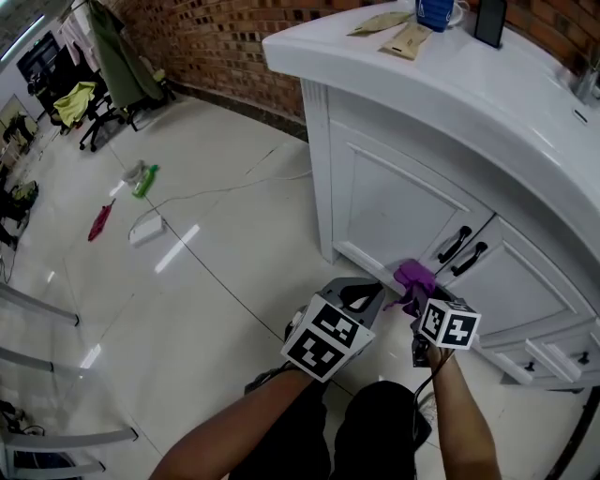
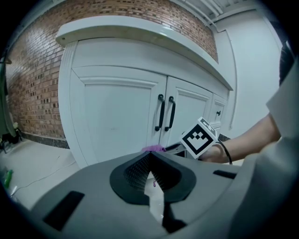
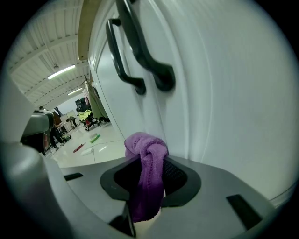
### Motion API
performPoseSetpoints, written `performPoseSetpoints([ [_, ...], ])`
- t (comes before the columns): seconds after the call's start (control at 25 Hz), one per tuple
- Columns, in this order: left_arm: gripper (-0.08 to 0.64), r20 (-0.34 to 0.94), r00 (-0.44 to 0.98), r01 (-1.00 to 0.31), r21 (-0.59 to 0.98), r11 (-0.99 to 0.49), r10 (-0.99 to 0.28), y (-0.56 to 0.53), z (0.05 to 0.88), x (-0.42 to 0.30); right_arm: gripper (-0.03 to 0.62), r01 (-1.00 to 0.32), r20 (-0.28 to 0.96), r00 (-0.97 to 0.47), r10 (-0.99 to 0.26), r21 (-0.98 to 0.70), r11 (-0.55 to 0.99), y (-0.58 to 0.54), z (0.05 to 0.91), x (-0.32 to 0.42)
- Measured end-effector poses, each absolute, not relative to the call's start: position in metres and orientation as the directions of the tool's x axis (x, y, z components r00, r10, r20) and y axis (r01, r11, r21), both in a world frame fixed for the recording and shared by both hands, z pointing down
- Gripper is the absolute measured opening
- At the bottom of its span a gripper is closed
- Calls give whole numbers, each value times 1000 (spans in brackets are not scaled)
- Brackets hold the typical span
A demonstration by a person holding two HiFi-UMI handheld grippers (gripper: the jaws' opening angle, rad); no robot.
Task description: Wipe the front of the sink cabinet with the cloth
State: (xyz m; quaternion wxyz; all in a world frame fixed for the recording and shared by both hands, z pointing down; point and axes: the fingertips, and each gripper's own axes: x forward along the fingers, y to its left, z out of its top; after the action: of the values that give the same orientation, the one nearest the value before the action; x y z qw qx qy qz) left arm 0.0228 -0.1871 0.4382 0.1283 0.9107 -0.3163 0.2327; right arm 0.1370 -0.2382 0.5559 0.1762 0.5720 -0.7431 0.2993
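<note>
Head view: low against the white sink cabinet [image 1: 394, 202], the right gripper [image 1: 412, 296] presses the purple cloth [image 1: 414, 278] to the door's bottom edge, below the black handles [image 1: 455, 246]. The left gripper [image 1: 378, 287] sits just beside it. There is glossy tiled floor [image 1: 216, 281], a brick wall [image 1: 225, 37], and a mug [image 1: 436, 11] on the tabletop [image 1: 469, 84].

Left gripper view: its fingers [image 2: 135, 170] are pressed together, with nothing between them.

Right gripper view: its fingers [image 3: 176, 175] pinch the bunched cloth, near the door panel.

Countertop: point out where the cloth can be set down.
Free on the countertop: the rounded corner left of the brown packets, and the wide front strip between those packets and the metal fixture. Crowded: the back edge, where the packets, a blue mug and a dark upright slab cluster.
</note>
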Motion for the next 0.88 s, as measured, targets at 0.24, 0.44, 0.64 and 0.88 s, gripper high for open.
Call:
performPoseSetpoints([
  [0.24,5,459,716,-622,76,-780,-526,-177,414,32,117,-962,537,-262,-802,-207,175,-236,499,136],
  [0.44,5,428,732,-610,65,-790,-530,-170,394,39,117,-967,526,-244,-814,-190,168,-229,470,137],
  [0.64,5,392,740,-609,45,-792,-547,-166,370,35,117,-968,510,-246,-824,-180,178,-216,449,134],
  [0.88,5,359,749,-610,42,-792,-557,-159,355,31,117,-970,459,-237,-856,-161,182,-216,403,137],
])
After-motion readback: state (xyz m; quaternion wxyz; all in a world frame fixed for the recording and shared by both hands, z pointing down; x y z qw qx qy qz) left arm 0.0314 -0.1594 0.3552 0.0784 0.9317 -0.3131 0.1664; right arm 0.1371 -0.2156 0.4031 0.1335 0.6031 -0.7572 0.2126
